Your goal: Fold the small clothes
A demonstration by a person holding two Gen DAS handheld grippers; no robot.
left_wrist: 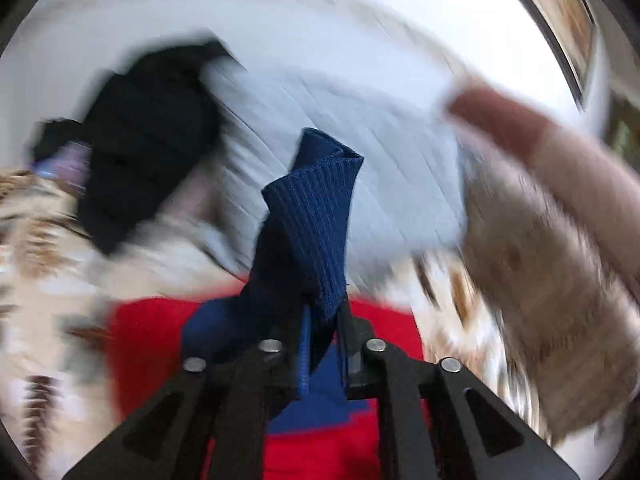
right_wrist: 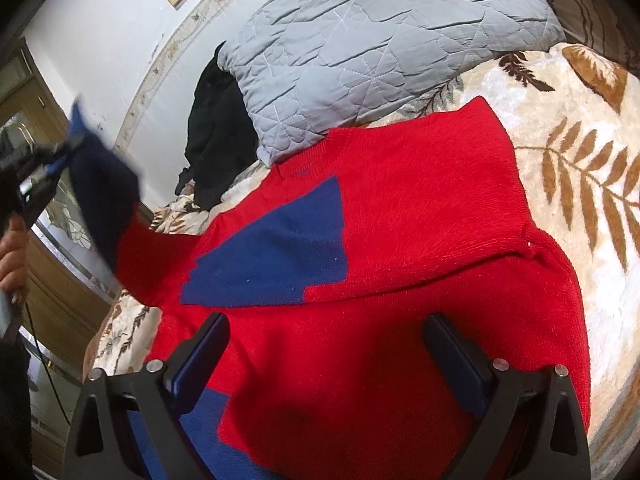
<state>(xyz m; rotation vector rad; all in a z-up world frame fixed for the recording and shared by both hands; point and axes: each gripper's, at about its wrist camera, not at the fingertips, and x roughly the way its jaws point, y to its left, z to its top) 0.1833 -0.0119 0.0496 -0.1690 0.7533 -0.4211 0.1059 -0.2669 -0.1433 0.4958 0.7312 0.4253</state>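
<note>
A red knit sweater [right_wrist: 420, 208] with a blue patch [right_wrist: 276, 252] lies spread on the bed. My left gripper [left_wrist: 322, 312] is shut on the dark blue ribbed cuff [left_wrist: 316, 216] of its sleeve, which stands up between the fingers. In the right wrist view that left gripper [right_wrist: 60, 156] is at the far left, lifting the sleeve [right_wrist: 104, 196] clear of the bed. My right gripper [right_wrist: 328, 344] hangs open over the sweater's near part, and no cloth is between its fingers. The left wrist view is heavily blurred.
A grey quilted pillow [right_wrist: 380, 40] lies behind the sweater with a black garment [right_wrist: 216, 140] to its left. The bed cover is a cream blanket with brown leaves [right_wrist: 580, 152]. A person's hand [right_wrist: 12, 248] is at the left edge. A white wall [right_wrist: 100, 20] stands behind.
</note>
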